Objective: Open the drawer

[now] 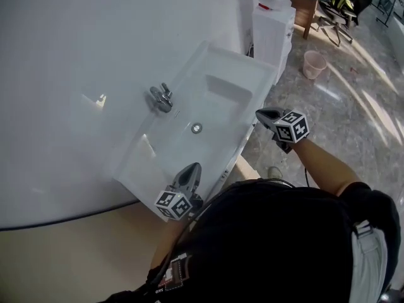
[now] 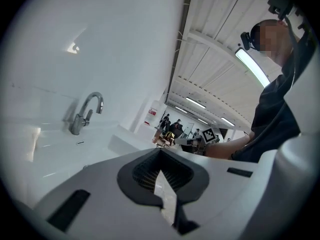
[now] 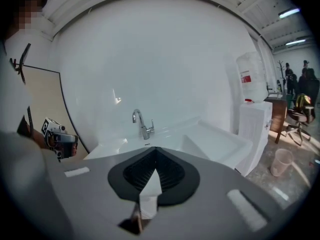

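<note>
A white sink point(image 1: 249, 74) with a chrome tap point(image 1: 161, 98) stands against a white wall. Its front edge runs between my two grippers, and only a thin strip of the cabinet front point(image 1: 222, 174) below it shows; I cannot make out a drawer or handle. My left gripper point(image 1: 192, 168) hovers at the sink's near left corner, shut and empty. My right gripper point(image 1: 260, 113) is off the sink's right front edge, shut with nothing in it. The tap point(image 2: 85, 115) also shows in the left gripper view, beyond the shut jaw tips point(image 2: 161, 151). In the right gripper view the tap point(image 3: 143, 125) lies beyond that gripper's tips point(image 3: 156, 150).
A white water dispenser point(image 1: 273, 30) stands right of the sink, with a pink bucket point(image 1: 314, 64) on the marble floor beside it. A wooden table point(image 1: 306, 5) and a chair are further back. People stand far off in the hall.
</note>
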Available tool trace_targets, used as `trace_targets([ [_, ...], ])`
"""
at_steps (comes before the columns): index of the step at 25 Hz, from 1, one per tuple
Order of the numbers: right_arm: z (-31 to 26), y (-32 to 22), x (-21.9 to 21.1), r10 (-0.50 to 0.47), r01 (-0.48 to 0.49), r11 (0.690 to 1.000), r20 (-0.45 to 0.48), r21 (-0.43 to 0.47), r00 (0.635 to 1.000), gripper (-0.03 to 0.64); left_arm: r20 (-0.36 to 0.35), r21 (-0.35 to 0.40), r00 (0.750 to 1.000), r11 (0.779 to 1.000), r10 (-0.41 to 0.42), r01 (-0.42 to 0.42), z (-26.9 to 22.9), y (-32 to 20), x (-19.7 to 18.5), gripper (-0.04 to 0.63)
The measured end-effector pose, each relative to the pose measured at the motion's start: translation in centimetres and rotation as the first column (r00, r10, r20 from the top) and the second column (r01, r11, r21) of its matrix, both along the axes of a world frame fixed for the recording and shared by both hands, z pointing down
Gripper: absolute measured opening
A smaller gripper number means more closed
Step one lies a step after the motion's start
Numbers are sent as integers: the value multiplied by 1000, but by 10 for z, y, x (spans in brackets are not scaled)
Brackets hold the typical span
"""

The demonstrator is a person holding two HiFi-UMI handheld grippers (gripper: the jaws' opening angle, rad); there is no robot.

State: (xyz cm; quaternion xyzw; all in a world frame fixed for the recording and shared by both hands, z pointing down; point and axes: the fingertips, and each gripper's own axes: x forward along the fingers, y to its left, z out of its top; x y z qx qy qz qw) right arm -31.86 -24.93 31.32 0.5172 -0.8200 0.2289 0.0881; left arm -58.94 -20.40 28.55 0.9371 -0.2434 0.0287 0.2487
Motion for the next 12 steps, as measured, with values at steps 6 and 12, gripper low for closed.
trace_targets([
  [6, 12, -19, 101, -9, 9, 1000, 6, 30, 1000, 2, 46, 35, 999, 999, -14, 12, -1, -26, 96, -9],
  [12, 28, -46, 194, -106, 107, 994, -36, 31, 994, 2, 78, -12, 996, 998, -54, 55, -2, -45, 210, -9],
])
